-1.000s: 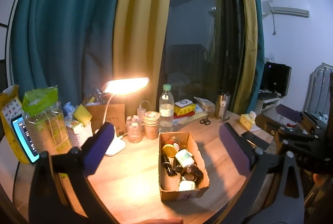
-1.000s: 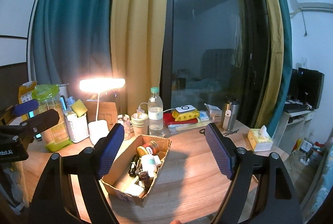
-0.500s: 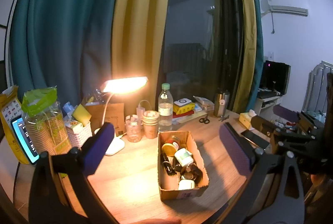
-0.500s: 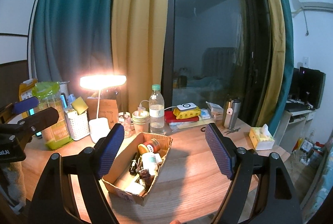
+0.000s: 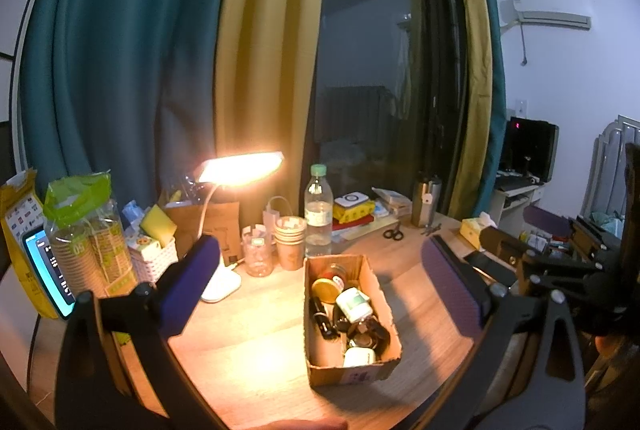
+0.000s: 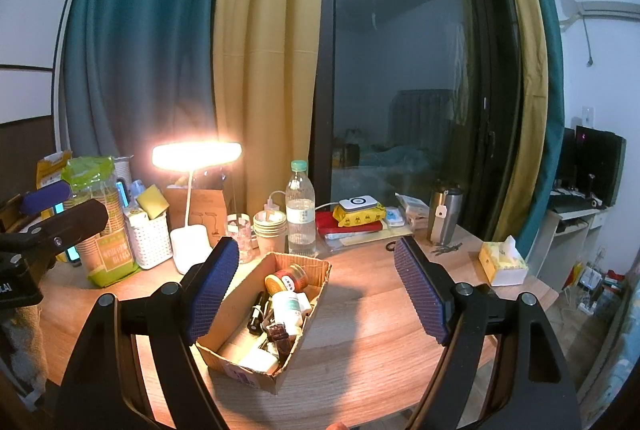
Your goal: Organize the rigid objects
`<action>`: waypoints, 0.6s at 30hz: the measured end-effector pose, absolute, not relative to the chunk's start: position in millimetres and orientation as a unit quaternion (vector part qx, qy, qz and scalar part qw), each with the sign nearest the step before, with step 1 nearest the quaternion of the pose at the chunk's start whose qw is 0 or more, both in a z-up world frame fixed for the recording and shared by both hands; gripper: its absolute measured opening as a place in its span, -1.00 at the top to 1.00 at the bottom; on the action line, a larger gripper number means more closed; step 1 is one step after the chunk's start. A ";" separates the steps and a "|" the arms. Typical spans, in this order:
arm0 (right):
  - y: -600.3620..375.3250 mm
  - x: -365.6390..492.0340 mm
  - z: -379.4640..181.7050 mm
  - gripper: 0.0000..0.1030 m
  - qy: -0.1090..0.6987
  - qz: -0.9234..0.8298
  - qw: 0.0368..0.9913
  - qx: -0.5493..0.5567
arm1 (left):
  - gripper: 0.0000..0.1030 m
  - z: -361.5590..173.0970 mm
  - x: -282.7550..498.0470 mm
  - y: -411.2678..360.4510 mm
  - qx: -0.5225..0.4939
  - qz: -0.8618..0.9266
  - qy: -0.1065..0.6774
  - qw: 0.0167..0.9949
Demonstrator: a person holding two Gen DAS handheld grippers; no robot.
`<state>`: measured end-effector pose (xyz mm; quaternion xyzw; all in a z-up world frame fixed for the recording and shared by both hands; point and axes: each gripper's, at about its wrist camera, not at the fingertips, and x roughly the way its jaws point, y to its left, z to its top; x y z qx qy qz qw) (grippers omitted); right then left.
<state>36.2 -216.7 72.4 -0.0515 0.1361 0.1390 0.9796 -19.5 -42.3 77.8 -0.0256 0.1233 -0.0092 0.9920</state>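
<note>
We hold both tools, left (image 5: 316, 288) and right (image 6: 316, 290), open and empty above the box (image 5: 386, 310), which lies lengthwise ahead of the left one.

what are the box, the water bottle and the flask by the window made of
Box: corrugated cardboard, matte brown, with ragged torn edges and a folded flap.
Water bottle: clear plastic, probably; see-through ribbed body, pale green screw cap, paper-like label.
Flask: looks like brushed stainless steel; dull silver sheen with a darker lid, and a small tag hanging on it.
</note>
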 end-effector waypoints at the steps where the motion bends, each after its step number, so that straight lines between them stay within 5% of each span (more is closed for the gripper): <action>1: -216.7 36.4 72.4 -0.61 0.136 0.139 0.980 -0.051 | -0.97 77.8 -19.6 -42.0 -0.026 -0.009 0.124 0.992; 18: -215.8 35.5 71.3 -0.61 0.138 0.139 0.979 -0.051 | -0.97 77.1 -19.6 -42.5 -0.026 -0.009 0.124 0.992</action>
